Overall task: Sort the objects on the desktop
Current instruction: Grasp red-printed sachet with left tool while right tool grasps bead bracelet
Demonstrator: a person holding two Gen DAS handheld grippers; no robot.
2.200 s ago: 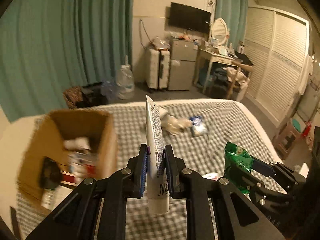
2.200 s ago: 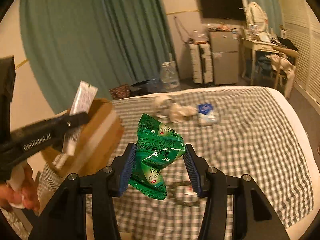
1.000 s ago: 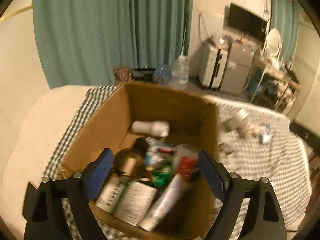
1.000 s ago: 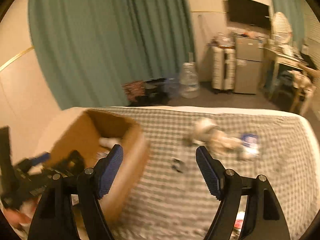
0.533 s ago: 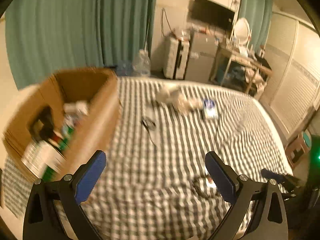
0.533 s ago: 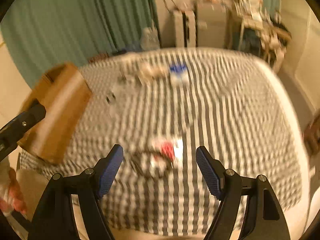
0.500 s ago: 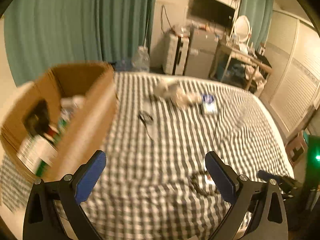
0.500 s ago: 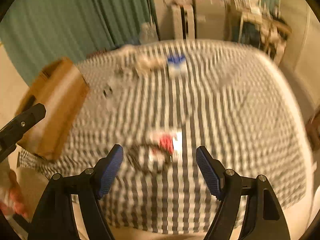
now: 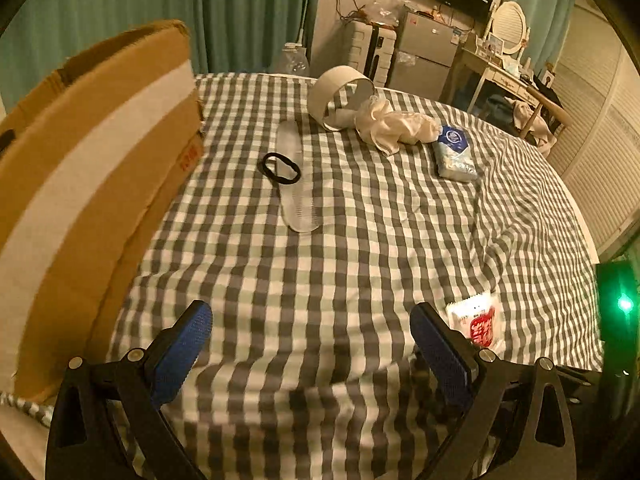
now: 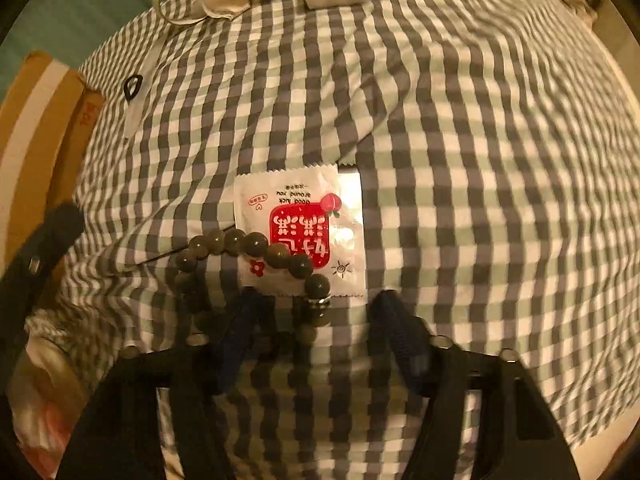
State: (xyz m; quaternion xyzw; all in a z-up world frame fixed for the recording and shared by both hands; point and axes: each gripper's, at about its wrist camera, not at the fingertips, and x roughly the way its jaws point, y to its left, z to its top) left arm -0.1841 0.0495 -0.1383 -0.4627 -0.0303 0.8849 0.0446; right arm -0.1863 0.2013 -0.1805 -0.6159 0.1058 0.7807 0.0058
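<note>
— Right wrist view: what is your right gripper [image 10: 316,340] doing?
— Its jaws are closing, pointing down at the checked cloth [image 10: 480,160]. Part of my bead bracelet [image 10: 256,252] lies between them, not yet pinched; it overlaps a white and red sachet [image 10: 298,232].
— And the left gripper [image 9: 312,348]?
— Spread wide, nothing in it, above bare cloth, with the cardboard box [image 9: 92,168] on its left.
</note>
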